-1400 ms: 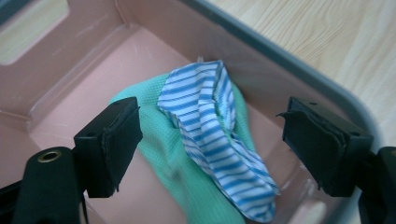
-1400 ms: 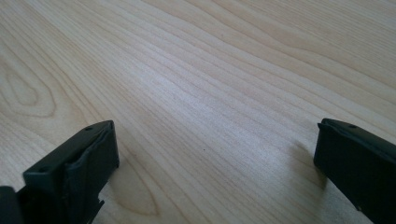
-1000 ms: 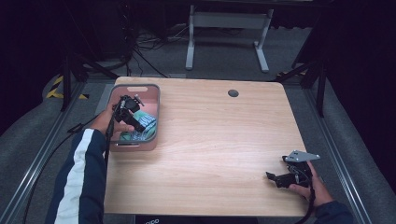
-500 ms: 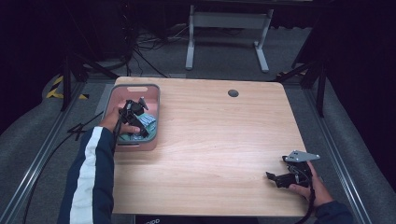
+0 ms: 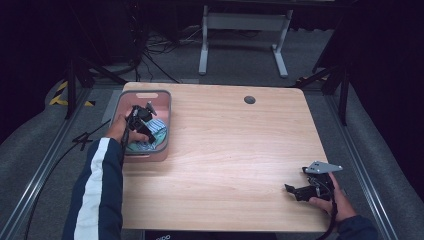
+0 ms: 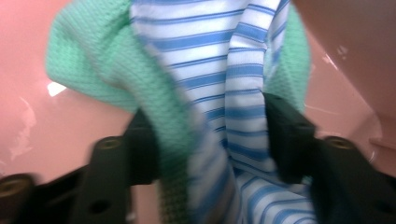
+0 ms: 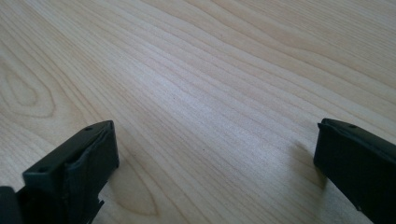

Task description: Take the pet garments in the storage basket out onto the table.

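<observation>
The striped cloth [image 6: 243,84], mid-left in the pink bin [image 5: 165,107], sits pinched in your left gripper [image 6: 210,135], whose jaws have just been closing; your right gripper [image 7: 215,154], lower right, gapes empty.

Striped cloth [image 6: 243,93] & green cloth [image 6: 116,70] blurred, cut off by frame edges; pad contact unclear

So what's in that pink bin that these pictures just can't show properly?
- Bin floor: in the high view, the left gripper and hand cover much of the pink bin, so how many cloths lie there is unclear.
- Striped cloth and green cloth: in the left gripper view, cut off by the edges and blurred; full shapes unknown. The jaws have just been closing on both.
- Cloth weave: too small in the high view.
</observation>
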Demonstrator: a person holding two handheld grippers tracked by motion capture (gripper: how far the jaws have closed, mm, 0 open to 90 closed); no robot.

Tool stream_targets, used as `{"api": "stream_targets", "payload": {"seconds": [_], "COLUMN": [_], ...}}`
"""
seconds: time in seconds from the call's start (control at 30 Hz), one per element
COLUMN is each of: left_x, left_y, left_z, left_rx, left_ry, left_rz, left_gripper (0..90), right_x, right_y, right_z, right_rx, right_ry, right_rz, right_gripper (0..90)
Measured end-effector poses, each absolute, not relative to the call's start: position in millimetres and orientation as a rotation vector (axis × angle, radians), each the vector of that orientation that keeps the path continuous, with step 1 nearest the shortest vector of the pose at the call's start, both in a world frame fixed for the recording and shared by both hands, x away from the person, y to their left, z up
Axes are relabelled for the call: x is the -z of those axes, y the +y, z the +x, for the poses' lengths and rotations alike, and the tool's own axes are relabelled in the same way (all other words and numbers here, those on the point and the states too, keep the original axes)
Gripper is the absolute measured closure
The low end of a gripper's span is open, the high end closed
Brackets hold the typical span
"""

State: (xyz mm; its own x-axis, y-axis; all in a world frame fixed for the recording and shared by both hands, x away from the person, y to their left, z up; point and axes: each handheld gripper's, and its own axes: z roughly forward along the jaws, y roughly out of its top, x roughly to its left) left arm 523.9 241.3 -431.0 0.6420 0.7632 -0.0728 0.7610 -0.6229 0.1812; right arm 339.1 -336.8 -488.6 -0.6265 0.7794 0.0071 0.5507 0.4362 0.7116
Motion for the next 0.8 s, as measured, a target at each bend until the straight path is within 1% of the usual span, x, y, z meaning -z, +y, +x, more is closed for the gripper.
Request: {"api": "stream_targets", "payload": {"seconds": [0.07, 0.13, 0.17, 0.23, 0.3, 0.5, 0.53, 0.57, 0.67, 0.7, 0.77, 0.8], "left_x": [430, 429, 427, 424, 423, 416, 415, 415, 416, 415, 412, 409], "left_y": [240, 239, 239, 242, 244, 248, 249, 248, 249, 249, 253, 253], "left_z": [523, 523, 523, 523, 521, 518, 517, 517, 518, 518, 518, 516], "left_rx": [-0.031, -0.046, -0.088, -0.147, -0.159, -0.194, -0.182, -0.231, -0.229, -0.299, -0.256, -0.281], "left_ry": [1.238, 1.242, 1.232, 1.271, 1.282, 1.262, 1.256, 1.244, 1.247, 1.268, 1.272, 1.263], "left_rz": [2.676, 2.677, 2.681, 2.623, 2.603, 2.588, 2.595, 2.619, 2.642, 2.625, 2.582, 2.581], "left_gripper": [56.3, 58.6, 60.9, 69.6, 74.7, 77.4, 77.4, 77.6, 77.8, 78.0, 78.4, 78.5], "right_x": [489, 489, 489, 489, 489, 488, 488, 488, 488, 488, 488, 488], "right_y": [-337, -337, -337, -337, -337, -337, -337, -337, -337, -337, -337, -337], "right_z": [339, 339, 339, 339, 339, 339, 339, 339, 339, 339, 339, 339], "right_rx": [-0.996, -0.995, -0.996, -0.996, -0.996, -0.994, -0.994, -0.994, -0.994, -0.996, -0.999, -0.998], "right_ry": [2.371, 2.371, 2.371, 2.371, 2.371, 2.374, 2.373, 2.374, 2.375, 2.374, 2.374, 2.374], "right_rz": [1.141, 1.141, 1.141, 1.141, 1.141, 1.140, 1.140, 1.140, 1.139, 1.141, 1.143, 1.143], "right_gripper": [0.3, 0.3, 0.3, 0.3, 0.3, 0.3, 0.3, 0.3, 0.3, 0.3, 0.3, 0.3]}}
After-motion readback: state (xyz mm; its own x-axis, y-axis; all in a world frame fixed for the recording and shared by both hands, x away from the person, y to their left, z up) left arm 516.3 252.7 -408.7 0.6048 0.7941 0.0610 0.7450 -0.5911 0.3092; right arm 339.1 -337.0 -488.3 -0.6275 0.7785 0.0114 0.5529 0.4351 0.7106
